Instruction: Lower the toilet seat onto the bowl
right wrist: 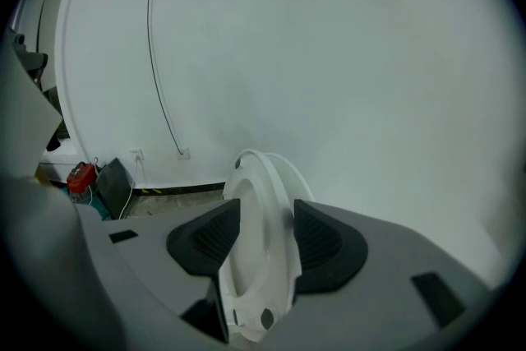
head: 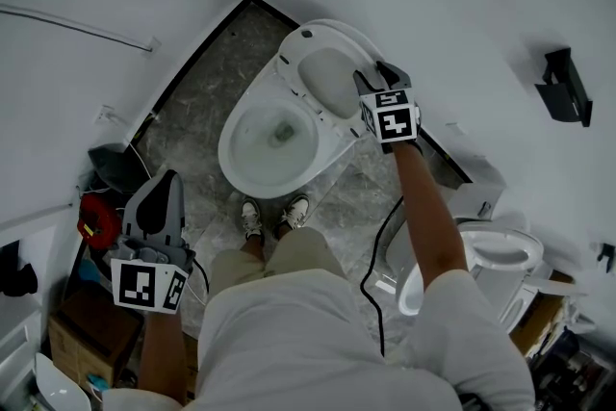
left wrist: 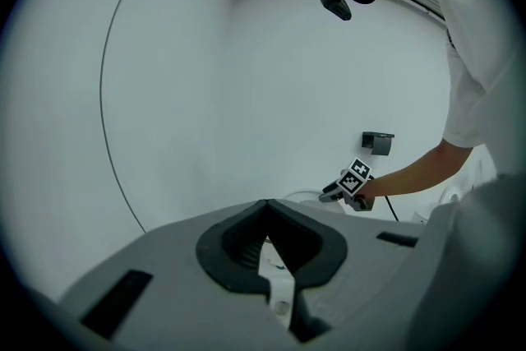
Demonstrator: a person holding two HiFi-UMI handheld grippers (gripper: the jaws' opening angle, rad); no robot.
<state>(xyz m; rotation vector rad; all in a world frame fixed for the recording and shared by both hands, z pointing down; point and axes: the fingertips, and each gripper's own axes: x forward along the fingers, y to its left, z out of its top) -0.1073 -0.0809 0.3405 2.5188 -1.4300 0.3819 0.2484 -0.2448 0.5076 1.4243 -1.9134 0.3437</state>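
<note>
A white toilet bowl point(head: 265, 144) stands on the grey marble floor, with the person's shoes just in front of it. Its seat point(head: 322, 77) is raised, leaning back with the lid behind it. My right gripper point(head: 373, 73) is at the raised seat's upper right edge. In the right gripper view the seat point(right wrist: 256, 210) stands between the dark pads point(right wrist: 209, 238), which touch it on both sides, lid included. My left gripper point(head: 164, 183) hangs low at the left, away from the toilet. Its jaws meet at the tips point(left wrist: 265, 205) with nothing between them.
A second toilet point(head: 491, 260) sits at the right, with a black cable point(head: 380, 245) running along the floor beside it. A black bag point(head: 120, 168), a red object point(head: 96, 218) and a cardboard box point(head: 87, 332) crowd the left. A black holder point(head: 563, 87) hangs on the wall.
</note>
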